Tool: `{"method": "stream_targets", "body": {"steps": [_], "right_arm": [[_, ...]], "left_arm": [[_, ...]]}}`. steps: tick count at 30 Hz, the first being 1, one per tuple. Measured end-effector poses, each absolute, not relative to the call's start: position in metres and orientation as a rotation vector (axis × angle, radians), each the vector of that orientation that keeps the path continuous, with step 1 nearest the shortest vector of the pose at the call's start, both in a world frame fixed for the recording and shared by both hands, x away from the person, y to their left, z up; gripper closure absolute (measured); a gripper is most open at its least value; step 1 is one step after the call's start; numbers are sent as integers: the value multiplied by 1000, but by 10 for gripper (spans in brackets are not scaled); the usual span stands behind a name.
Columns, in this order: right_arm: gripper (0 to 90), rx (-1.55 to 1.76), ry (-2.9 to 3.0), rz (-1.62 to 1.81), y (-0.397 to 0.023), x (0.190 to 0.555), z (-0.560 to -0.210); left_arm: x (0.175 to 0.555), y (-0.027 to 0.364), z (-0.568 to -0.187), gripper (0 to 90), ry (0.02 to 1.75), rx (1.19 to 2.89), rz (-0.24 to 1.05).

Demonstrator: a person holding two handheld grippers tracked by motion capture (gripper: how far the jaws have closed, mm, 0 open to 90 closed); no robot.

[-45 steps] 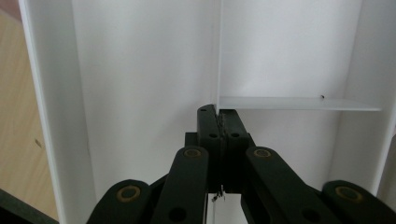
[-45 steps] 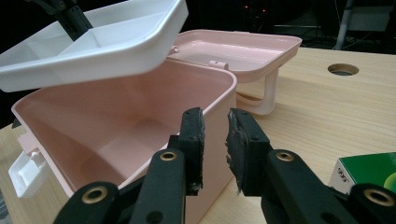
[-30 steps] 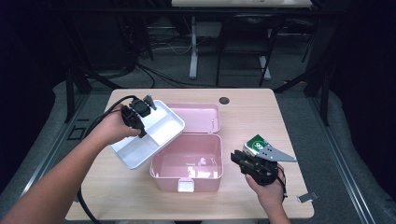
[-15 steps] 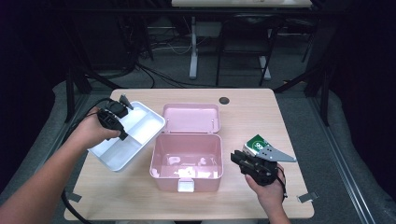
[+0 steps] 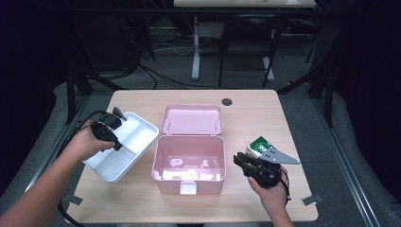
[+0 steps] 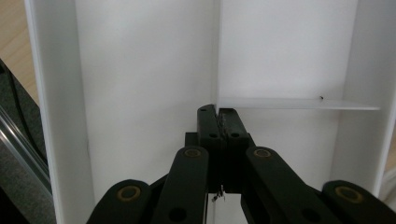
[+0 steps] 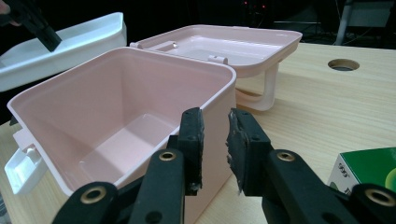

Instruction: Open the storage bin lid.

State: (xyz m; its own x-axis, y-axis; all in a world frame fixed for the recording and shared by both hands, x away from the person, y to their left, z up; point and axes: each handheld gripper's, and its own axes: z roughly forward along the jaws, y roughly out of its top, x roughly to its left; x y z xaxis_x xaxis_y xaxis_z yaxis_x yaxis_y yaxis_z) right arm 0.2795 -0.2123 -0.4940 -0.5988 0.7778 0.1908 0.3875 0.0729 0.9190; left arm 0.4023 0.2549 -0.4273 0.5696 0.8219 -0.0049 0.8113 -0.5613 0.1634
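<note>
Tray, pinched by its divider in the shut left fingers, hangs left of the box; lower it level onto the surface, then release. Right fingers, slightly parted, hold nothing beside the box.

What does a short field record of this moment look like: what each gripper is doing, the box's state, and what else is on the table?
left gripper: shut on the divider of the white tray, left of the box
right gripper: jaws slightly apart, nothing between them, beside the box's right wall
pink box: open, lid laid back, inside looks empty
green carton: on the table by the right gripper
table: light wood, round hole near the far edge
</note>
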Motion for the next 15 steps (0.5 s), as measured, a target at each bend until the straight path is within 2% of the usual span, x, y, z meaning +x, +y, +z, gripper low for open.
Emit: {"method": "stream_targets", "body": {"steps": [15], "right_arm": [[730,1162,1991,1538,-212,280,-495]], "left_arm": [[400,256,-490,897,1431,2654,59]]}}
